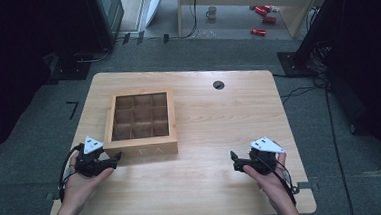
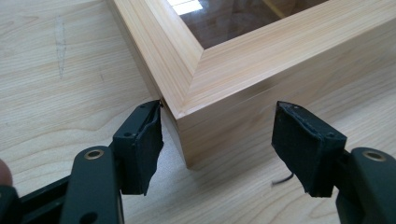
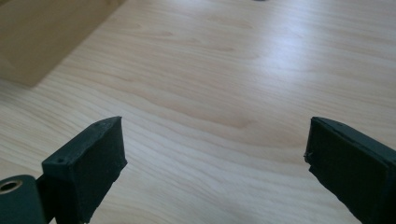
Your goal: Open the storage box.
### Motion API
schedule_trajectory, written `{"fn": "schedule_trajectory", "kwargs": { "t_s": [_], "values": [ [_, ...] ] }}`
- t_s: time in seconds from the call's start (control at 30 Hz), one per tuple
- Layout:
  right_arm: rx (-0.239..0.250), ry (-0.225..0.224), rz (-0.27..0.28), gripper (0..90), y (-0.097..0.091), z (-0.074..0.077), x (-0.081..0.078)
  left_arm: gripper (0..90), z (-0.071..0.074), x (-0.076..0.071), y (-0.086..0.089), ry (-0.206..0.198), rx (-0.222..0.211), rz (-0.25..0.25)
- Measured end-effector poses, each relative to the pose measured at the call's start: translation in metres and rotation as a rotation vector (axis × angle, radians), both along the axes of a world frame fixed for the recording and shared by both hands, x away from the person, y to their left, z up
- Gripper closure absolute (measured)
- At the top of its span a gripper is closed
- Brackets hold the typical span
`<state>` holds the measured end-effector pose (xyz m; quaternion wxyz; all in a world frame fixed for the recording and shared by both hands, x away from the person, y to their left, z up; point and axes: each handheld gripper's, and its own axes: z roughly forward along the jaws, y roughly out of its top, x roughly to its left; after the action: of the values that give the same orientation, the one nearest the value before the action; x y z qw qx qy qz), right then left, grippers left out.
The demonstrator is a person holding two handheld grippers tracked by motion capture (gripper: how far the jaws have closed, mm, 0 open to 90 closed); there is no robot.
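Observation:
A light wooden tea box [image 1: 142,151] with a glass-paned lid over a grid of compartments sits at the left of the wooden table [image 1: 219,120]. My left gripper [image 1: 115,158] is at the box's near left corner. In the left gripper view the box corner [image 2: 261,60] pokes in between the jaws of the left gripper [image 2: 217,140]. One pad [image 2: 142,140] touches the box's side edge, while the other stands a little off the front wall. My right gripper [image 1: 235,161] hovers over bare table at the near right. It is open [image 3: 215,158] with nothing between its pads, and the box [image 3: 42,37] lies far off.
A round cable hole [image 1: 218,84] is in the table's far middle. On the floor beyond the table are a mug [image 1: 212,12], several red cans [image 1: 261,10] and cables. Bare wood stretches between the box and the right gripper.

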<state>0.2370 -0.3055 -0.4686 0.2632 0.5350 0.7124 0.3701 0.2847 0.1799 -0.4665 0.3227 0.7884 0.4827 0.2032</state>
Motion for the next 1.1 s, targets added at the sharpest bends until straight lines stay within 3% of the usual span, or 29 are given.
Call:
{"fn": "schedule_trajectory", "kwargs": {
  "t_s": [0.3, 0.57, 0.7, 1.1],
  "values": [
    [0.013, -0.026, 0.07, 4.9, 0.036, 0.014, 0.015, 36.6, -0.005, 0.001, 0.007, 0.001, -0.074, 0.004],
    [0.032, -0.027, 0.139, 4.9, 0.074, 0.015, 0.027, 39.9, -0.004, 0.001, 0.014, -0.001, -0.134, -0.005],
    [0.068, -0.019, 0.162, 4.9, 0.092, 0.013, 0.032, 40.5, -0.003, 0.0, 0.015, -0.01, -0.131, -0.009],
    [0.082, -0.012, 0.233, 4.9, 0.137, 0.009, 0.045, 44.3, 0.0, 0.0, 0.02, -0.023, -0.164, -0.016]
  ]
}}
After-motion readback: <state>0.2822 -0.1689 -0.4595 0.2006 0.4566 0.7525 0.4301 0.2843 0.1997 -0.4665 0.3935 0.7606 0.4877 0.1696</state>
